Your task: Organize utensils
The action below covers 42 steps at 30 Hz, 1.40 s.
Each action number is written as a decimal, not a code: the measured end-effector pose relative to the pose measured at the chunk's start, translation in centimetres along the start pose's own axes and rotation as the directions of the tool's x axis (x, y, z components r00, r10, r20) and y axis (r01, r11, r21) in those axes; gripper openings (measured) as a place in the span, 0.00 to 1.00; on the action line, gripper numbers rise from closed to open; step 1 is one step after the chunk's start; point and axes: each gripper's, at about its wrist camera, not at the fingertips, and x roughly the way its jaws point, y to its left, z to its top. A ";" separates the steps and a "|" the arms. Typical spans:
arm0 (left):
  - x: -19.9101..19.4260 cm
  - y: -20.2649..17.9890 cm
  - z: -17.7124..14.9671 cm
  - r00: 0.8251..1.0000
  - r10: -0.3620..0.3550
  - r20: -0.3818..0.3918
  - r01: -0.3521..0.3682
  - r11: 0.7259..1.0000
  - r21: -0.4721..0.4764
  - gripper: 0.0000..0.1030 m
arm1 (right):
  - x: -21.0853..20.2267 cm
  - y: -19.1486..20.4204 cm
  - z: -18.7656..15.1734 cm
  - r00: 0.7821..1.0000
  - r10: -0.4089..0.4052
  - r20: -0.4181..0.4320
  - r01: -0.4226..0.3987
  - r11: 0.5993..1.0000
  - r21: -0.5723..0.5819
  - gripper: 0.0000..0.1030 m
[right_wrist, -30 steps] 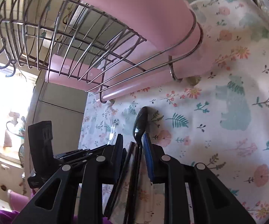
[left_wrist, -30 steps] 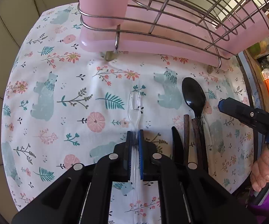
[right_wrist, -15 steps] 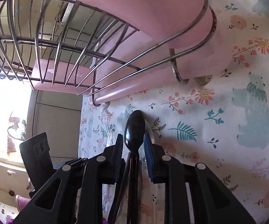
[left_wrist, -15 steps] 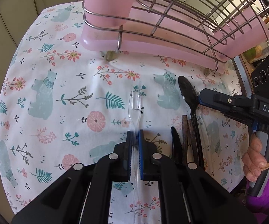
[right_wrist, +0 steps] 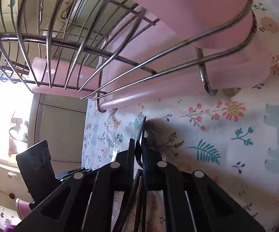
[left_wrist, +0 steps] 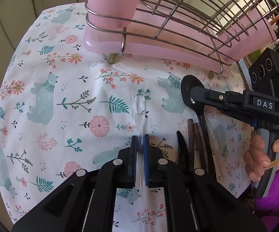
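My left gripper [left_wrist: 140, 138] is shut on the handle of a clear plastic fork [left_wrist: 139, 104], whose tines point toward the rack over the cloth. My right gripper [left_wrist: 194, 94] is shut on a black spoon [left_wrist: 189, 85]; in the right wrist view the gripper [right_wrist: 138, 145] holds the spoon [right_wrist: 142, 129] edge-on, just above the cloth. A black knife [left_wrist: 182, 147] and two brown chopsticks [left_wrist: 194, 139] lie beside the spoon's handle. The wire dish rack [left_wrist: 187, 13] with a pink utensil cup [left_wrist: 112, 2] and pink drip tray [left_wrist: 158, 48] stands just ahead.
A floral tablecloth with bears [left_wrist: 48, 100] covers the round table. The rack's wire feet [left_wrist: 113, 59] rest on it. The rack's wires [right_wrist: 81, 44] and pink cup [right_wrist: 197, 9] loom close over the right gripper. A hand holds the right gripper's handle [left_wrist: 263, 154].
My right gripper has moved forward toward the rack, closed on the black spoon and turned it edge-on. My left gripper has kept hold of the clear fork and edged nearer the rack.
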 end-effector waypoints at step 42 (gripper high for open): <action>-24.9 -2.2 3.9 0.442 -0.039 0.896 0.140 0.990 -0.026 0.04 | -24.2 17.6 -2.1 0.570 0.168 0.804 0.355 0.832 -0.426 0.04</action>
